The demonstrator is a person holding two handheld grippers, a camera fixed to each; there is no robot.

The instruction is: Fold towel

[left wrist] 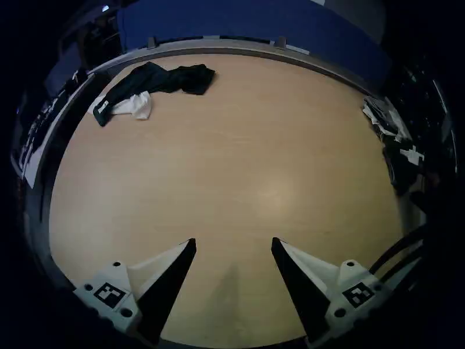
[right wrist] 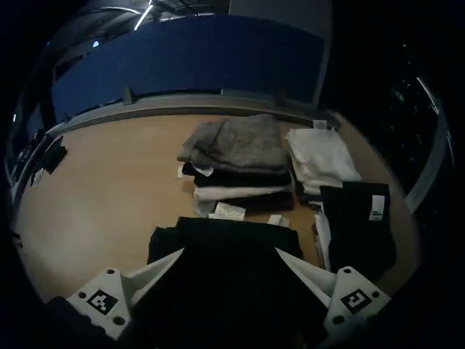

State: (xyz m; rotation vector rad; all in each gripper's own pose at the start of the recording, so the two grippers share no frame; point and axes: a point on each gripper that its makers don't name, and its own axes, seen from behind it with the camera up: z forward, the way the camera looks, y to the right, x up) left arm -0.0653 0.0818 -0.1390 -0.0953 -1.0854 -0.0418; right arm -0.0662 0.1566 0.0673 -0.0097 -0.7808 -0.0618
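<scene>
Towel [right wrist: 232, 288], black, folded flat betw. right gripper [right wrist: 229, 251] spread jaws; left gripper [left wrist: 232, 244] released over wood table [left wrist: 232, 151].

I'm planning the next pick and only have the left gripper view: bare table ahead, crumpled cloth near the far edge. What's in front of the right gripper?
Observer: A dark folded towel lies between the wide-spread fingers of the right gripper; I can't tell whether they press on it.
Operator: Anything beyond it?
Observer: A stack of folded towels, with a grey one on top.
Operator: And beside that stack?
Observer: A white folded pile sits on its right in the right gripper view, with a black folded cloth nearer the camera.
</scene>
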